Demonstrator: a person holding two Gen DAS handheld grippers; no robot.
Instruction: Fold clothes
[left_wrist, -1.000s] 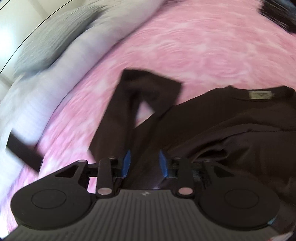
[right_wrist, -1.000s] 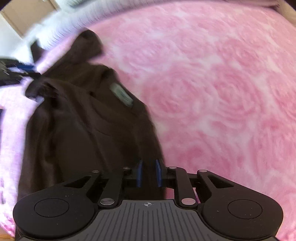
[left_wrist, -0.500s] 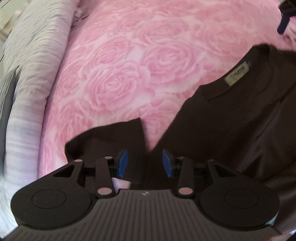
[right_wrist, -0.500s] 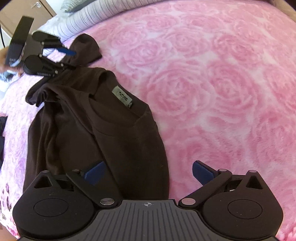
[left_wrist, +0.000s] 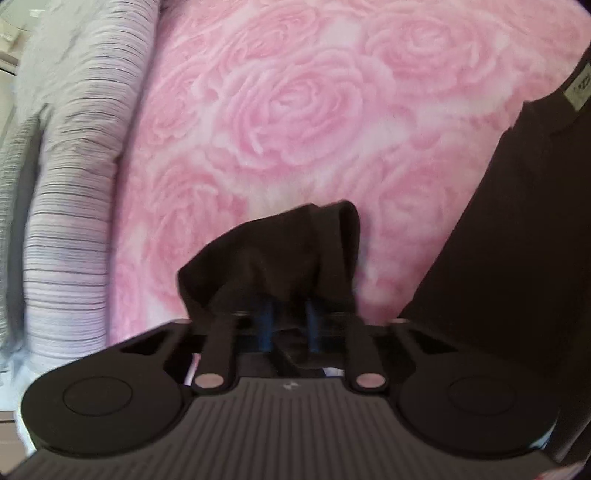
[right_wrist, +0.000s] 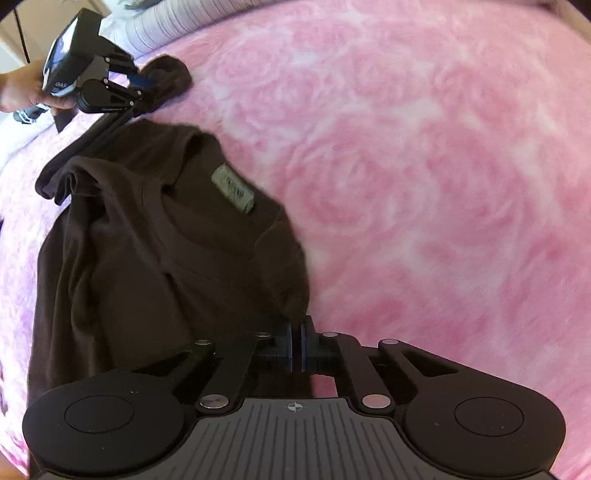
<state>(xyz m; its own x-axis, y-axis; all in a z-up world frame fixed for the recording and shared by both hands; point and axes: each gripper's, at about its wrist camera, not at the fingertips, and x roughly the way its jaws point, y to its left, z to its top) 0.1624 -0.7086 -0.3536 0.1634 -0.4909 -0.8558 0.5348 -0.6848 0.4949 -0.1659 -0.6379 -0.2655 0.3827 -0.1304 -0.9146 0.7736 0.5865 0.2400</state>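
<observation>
The dark brown shirt (right_wrist: 155, 258) lies on the bed's pink rose-patterned blanket (right_wrist: 424, 184), its long axis running from the right gripper (right_wrist: 297, 347) away and to the left, toward the left gripper (right_wrist: 144, 90) at the far end.

Right gripper: its jaws have just been closing and now stand pinched together on the shirt's near edge, the cloth gathered into a small peak directly ahead of the tips. The body of the garment spreads to the left of this gripper; bare blanket lies to its right. The collar label (right_wrist: 233, 189) sits ahead and left, between the two grippers.

Left gripper (left_wrist: 290, 325): its jaws have also just been closing and now clamp the sleeve (left_wrist: 273, 258), which bunches up just beyond the blue pads (left_wrist: 265, 325) (slight motion blur here). From this gripper the shirt body (left_wrist: 517, 240) lies off to the right, and a striped pillow (left_wrist: 74, 184) off to the left.

Judgement: each gripper holds its own end, so the coming fold likely turns on carrying the sleeve across toward the body, a job for the left hand.
</observation>
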